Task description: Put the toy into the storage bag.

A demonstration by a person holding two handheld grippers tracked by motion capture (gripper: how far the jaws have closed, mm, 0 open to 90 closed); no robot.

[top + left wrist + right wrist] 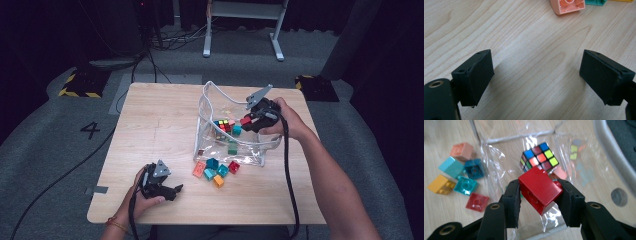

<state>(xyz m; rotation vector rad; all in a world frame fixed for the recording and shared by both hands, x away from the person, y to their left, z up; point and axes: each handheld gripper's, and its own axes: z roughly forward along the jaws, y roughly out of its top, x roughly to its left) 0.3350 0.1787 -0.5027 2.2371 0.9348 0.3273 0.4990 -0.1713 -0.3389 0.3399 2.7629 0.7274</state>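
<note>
My right gripper [539, 195] is shut on a red brick [539, 188], and in the high view the right gripper [250, 121] holds the red brick [245, 120] over the open top of a clear plastic bag [252, 150]. Inside the bag lie a colour cube [539, 157] and a few bricks. Outside, by the bag's front left, loose bricks lie together: salmon [199, 168], teal [212, 163], orange [218, 180], red [233, 167]. My left gripper [172, 191] rests open near the table's front edge, nothing between its jaws; its own view has the left gripper [536, 77] over bare wood.
The wooden table [155, 125] has free room on its left half. A salmon brick [567, 6] lies just ahead of the left gripper. Beyond the table are grey floor, cables and a white frame [245, 20].
</note>
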